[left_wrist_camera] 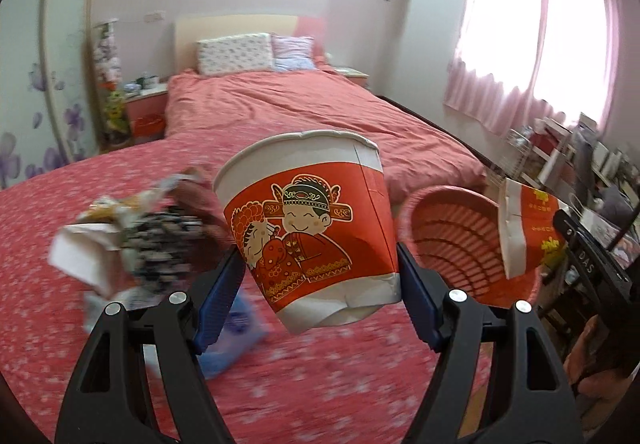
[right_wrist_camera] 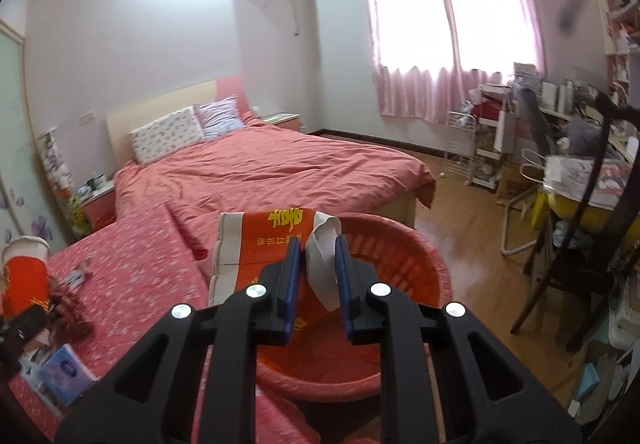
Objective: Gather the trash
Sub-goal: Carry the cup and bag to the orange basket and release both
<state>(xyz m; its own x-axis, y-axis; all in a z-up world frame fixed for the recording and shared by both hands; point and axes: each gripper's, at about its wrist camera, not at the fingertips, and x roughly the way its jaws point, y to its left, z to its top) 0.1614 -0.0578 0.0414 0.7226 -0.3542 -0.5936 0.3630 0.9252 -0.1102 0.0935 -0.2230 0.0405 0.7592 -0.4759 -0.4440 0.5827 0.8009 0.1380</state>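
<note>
My left gripper (left_wrist_camera: 320, 276) is shut on a red and white paper cup (left_wrist_camera: 312, 228) with a cartoon couple, held above the red bedspread. To its right stands a pink plastic basket (left_wrist_camera: 448, 240). My right gripper (right_wrist_camera: 318, 276) is shut on a flattened red and white paper cup (right_wrist_camera: 260, 248), gripping its white flap (right_wrist_camera: 324, 260) over the basket (right_wrist_camera: 408, 264). That flattened cup also shows in the left wrist view (left_wrist_camera: 528, 228). The left-held cup shows in the right wrist view at far left (right_wrist_camera: 26, 268). Crumpled wrappers (left_wrist_camera: 136, 236) lie left of the left gripper.
A blue tissue pack (right_wrist_camera: 66, 370) lies on the flowered bedspread (left_wrist_camera: 60, 304). The bed with pillows (right_wrist_camera: 192, 127) stretches behind. A cluttered desk and chair (right_wrist_camera: 580, 203) stand at the right on the wooden floor (right_wrist_camera: 472, 228). A nightstand (left_wrist_camera: 146, 103) is at the left.
</note>
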